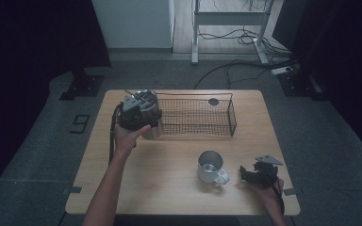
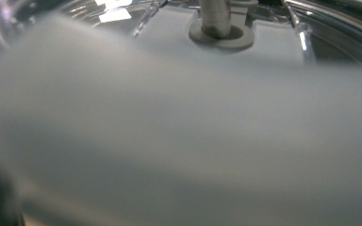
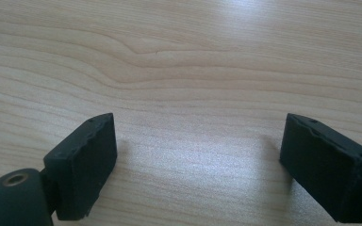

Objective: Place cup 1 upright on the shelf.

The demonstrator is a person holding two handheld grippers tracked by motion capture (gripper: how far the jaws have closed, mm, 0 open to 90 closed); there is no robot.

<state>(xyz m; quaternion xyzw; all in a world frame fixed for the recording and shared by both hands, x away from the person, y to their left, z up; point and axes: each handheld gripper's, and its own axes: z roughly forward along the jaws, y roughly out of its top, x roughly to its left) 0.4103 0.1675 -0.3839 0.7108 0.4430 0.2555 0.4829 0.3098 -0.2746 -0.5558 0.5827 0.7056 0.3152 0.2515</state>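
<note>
While right gripper (image 3: 198,165) rests jaws wide, left gripper (image 1: 139,113) holds upright cup (image 1: 152,123); mug (image 1: 210,167) upright.

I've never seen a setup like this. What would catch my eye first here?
Probably the shiny metal cup that the left hand-held gripper holds at the left end of the black wire basket. A second metal mug stands near the table's front, and the right hand-held gripper rests beside it, jaws wide apart.

Two metal cups: one (image 1: 210,167) near the table's (image 1: 169,188) front edge, one (image 1: 147,115) at the single wire basket's (image 1: 195,117) left end (gripper-held).
</note>
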